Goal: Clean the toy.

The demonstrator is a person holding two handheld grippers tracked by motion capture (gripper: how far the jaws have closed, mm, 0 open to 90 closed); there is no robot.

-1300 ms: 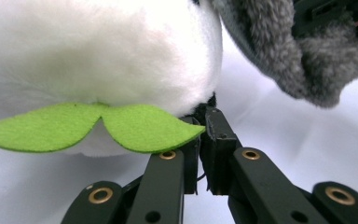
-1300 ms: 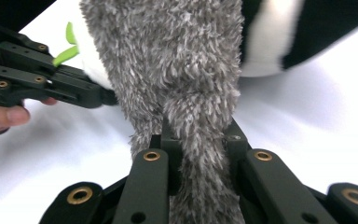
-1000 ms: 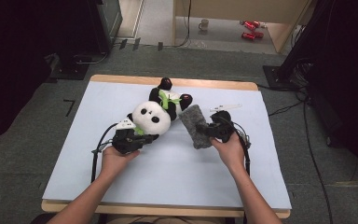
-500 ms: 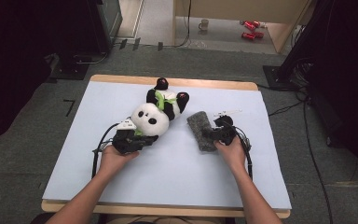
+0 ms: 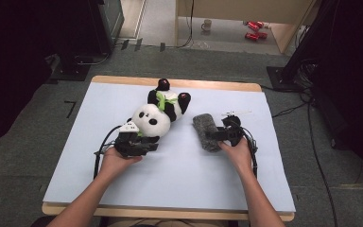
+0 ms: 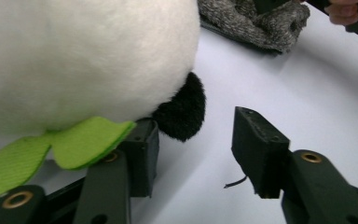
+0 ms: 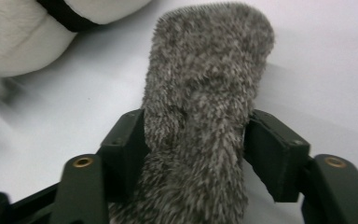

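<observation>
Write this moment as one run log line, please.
left gripper: jaws just opened beside panda | right gripper: jaws just opened, grey cloth between | both on table

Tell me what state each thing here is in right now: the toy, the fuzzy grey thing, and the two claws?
Panda toy: lying on the table, not gripped.
Grey fuzzy cloth: flat on the table, between the right jaws.
Left gripper: jaws just opened, nothing clamped; panda's ear beside one jaw.
Right gripper: jaws just opened, loosely around the cloth.
Table: light blue sheet on top.
</observation>
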